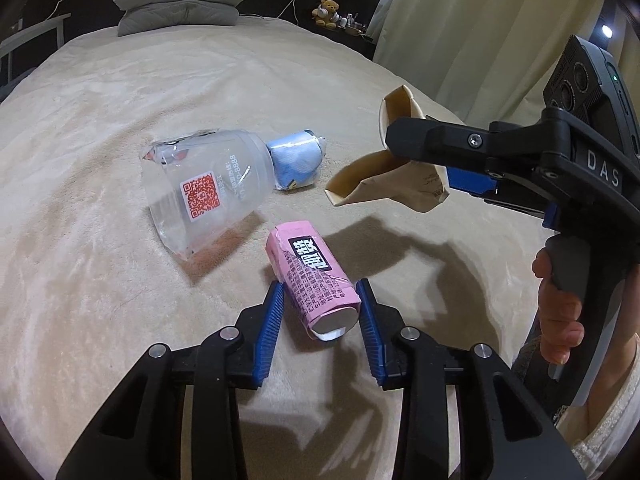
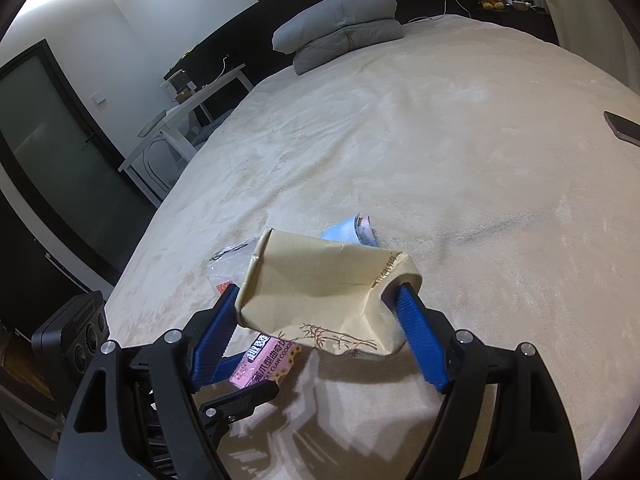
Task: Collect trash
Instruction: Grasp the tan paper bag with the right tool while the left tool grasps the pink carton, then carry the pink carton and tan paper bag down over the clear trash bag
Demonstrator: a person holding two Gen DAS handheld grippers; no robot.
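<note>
The pink cookie box [image 1: 310, 276] sits clamped between the blue pads of the left gripper [image 1: 320, 312], its near end with the white flap pinched by both pads and its far end pointing away over the beige bedspread [image 1: 100, 280]; its shadow falls on the cloth beneath it, though whether it has cleared the surface cannot be told. To the right, the right gripper [image 2: 320, 320] holds a crumpled tan paper bag [image 2: 320, 292] clear of the bed, one pad pressing on its left edge and the other tucked into a fold on its right. A person's hand [image 1: 558, 312] wraps the grip of that tool at the right edge of the left wrist view. Farther off on the bedspread lies a clear plastic cup [image 1: 204, 192] on its side with a red code printed on it, and touching its far right end a blue wrapper [image 1: 296, 160]. At the far end of the bed rest folded grey pillows [image 1: 184, 0], and a teddy bear [image 1: 328, 12] sits on the dark shelf beyond.
</note>
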